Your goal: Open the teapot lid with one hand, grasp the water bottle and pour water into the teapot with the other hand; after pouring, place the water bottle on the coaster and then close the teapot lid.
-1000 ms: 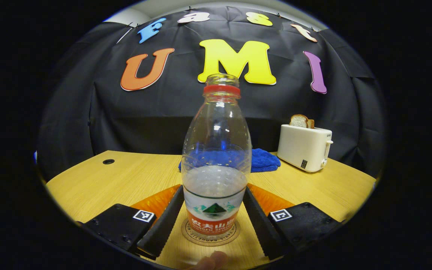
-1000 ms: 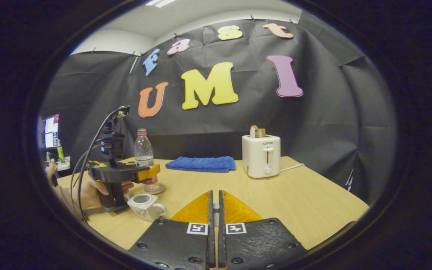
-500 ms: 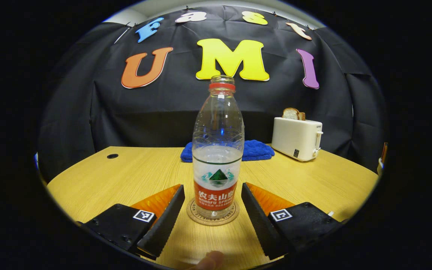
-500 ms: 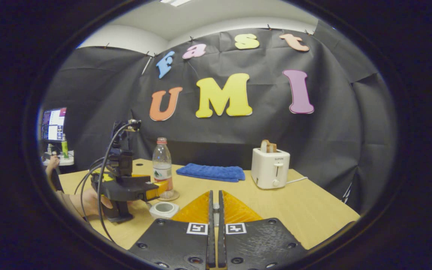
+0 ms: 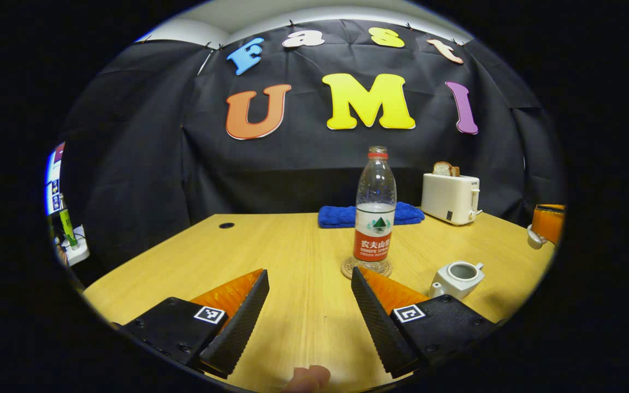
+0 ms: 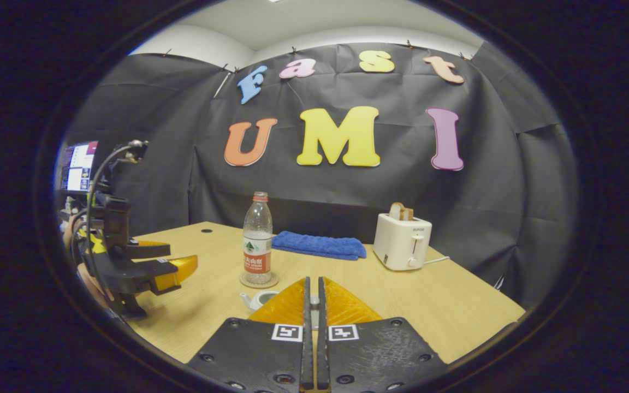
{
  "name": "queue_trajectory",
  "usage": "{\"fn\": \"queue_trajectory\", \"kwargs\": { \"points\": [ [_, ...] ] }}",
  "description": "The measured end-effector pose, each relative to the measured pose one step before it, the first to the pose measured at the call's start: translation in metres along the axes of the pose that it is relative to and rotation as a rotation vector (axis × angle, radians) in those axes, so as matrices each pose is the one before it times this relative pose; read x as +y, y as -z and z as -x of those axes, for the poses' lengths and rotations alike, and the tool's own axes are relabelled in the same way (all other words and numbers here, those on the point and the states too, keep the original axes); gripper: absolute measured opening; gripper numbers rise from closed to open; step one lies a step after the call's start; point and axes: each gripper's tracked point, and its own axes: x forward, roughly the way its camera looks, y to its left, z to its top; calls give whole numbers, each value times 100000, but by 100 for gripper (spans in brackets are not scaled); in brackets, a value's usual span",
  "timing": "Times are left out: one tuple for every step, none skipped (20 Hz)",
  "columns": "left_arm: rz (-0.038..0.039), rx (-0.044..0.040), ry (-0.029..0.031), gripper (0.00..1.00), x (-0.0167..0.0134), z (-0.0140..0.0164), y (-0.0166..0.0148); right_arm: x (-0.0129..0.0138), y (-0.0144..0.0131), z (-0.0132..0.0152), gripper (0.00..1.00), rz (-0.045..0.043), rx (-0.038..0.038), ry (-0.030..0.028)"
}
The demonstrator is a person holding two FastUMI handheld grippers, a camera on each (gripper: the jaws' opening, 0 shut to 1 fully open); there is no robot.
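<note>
- Your left gripper (image 5: 308, 297) is hovering low over the table (image 5: 271, 256) with its jaws spread wide and nothing between them; a bare strip of wood is running out ahead of the gap toward 12 o'clock.
- The bottle (image 5: 375, 213) is standing upright on the coaster (image 5: 366, 268) at about 1 o'clock from that gap, clear of both fingers. It is clear ribbed plastic, part full, with a red neck ring and no cap on its mouth.
- The coaster is a thin round disc, showing as a rim around the bottle's base.
- The teapot (image 5: 456, 275) is sitting at 2 o'clock, near the coaster but apart from it. It is small, white and glossy, and its round mouth is showing open.
- Your right gripper (image 6: 312, 305) is pressing its fingers nearly together. A small pale object is sitting in the slit, but I cannot tell whether they are clamping it.
- In the right gripper view the teapot (image 6: 259, 298) is lying just left of those fingers, partly hidden by them.
- The towel (image 5: 347, 215), soft and folded, and the smooth boxy toaster (image 5: 450, 191) are lining the far edge, well apart from the bottle.
- The table's left half is lying open, with a small round hole (image 5: 226, 225) near its far edge at 11 o'clock.
</note>
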Motion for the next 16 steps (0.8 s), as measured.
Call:
{"fn": "queue_trajectory", "kwargs": {
  "points": [
    [2546,-517,715,96,524,993,-431,290,578,-88,2,-3542,1950,-266],
    [2929,-1109,1844,96,124,1125,-516,330,550,-49,2,-4049,2320,-807],
    [1948,-974,1462,96,249,1147,-686,567,317,67,2,-4785,2630,-1895],
    [662,-1392,386,96,444,1138,-566,679,399,74,2,-3641,2626,-2695],
    [-1229,-897,-1017,96,547,942,-585,558,202,25,2,-2052,1871,-2115],
    [-2161,383,-1595,96,698,883,-189,-100,-49,-53,2,188,599,968],
    [-2847,569,-436,96,302,956,-298,-402,-15,-143,3,2373,317,2450],
    [-2802,1312,-1004,96,342,1062,-148,-162,116,-101,3,2342,18,1637],
    [-1426,852,-472,96,175,765,-4,136,-61,-297,2,951,-87,334],
    [-688,722,1400,96,-358,703,-223,415,70,-290,2,-57,390,-864],
    [-401,2074,2120,96,-652,495,-118,359,-13,-307,2,-761,288,-960],
    [-160,-1,318,95,80,442,-187,303,-14,-282,3,-79,677,-551],
    [415,-685,-75,95,131,232,-371,147,-347,-170,2,1073,-348,233],
    [1111,16,-328,94,164,276,-232,141,-490,-300,2,2647,-841,1008],
    [760,238,-392,94,569,461,-622,131,-479,-261,2,2424,-1096,530],
    [310,-1161,-799,94,674,293,-625,431,-374,-289,2,2380,-821,-231]
  ]
}}
